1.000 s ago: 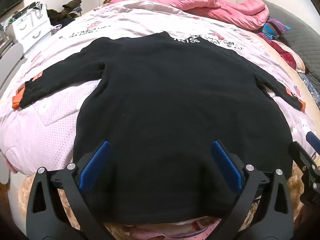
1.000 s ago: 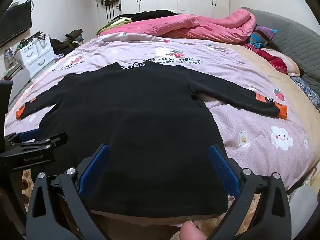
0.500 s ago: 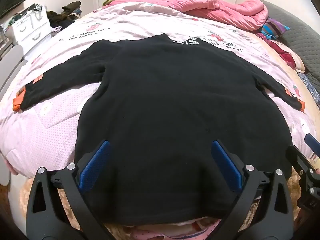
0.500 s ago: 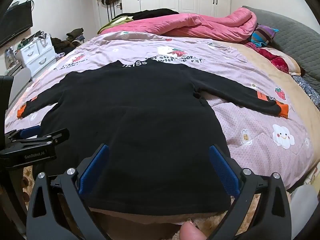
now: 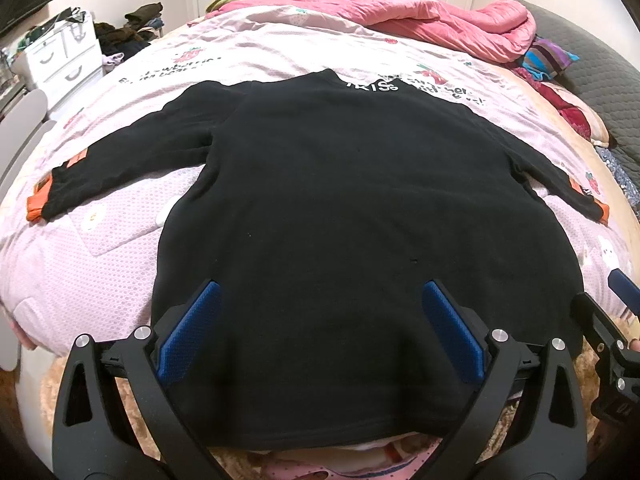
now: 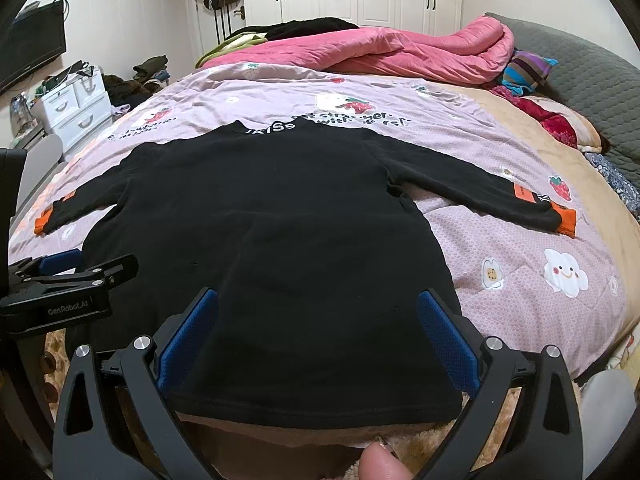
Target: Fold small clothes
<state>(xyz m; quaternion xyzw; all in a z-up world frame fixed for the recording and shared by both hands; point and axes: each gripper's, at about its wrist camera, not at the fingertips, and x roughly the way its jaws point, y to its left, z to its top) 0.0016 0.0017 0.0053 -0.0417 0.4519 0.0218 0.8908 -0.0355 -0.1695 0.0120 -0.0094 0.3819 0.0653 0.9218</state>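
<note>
Through the left wrist camera I see my left gripper with its blue pads spread wide, holding nothing, poised over the near hem of a black sweater. The sweater lies flat on the pink bedspread, sleeves out to both sides, orange cuffs at the ends. The right gripper shows at the right edge.

Through the right wrist camera my right gripper is likewise spread and empty above the hem. The sweater is spread across the bed, collar away from me. A fingertip shows at the bottom edge. A pink quilt is heaped at the far end.
</note>
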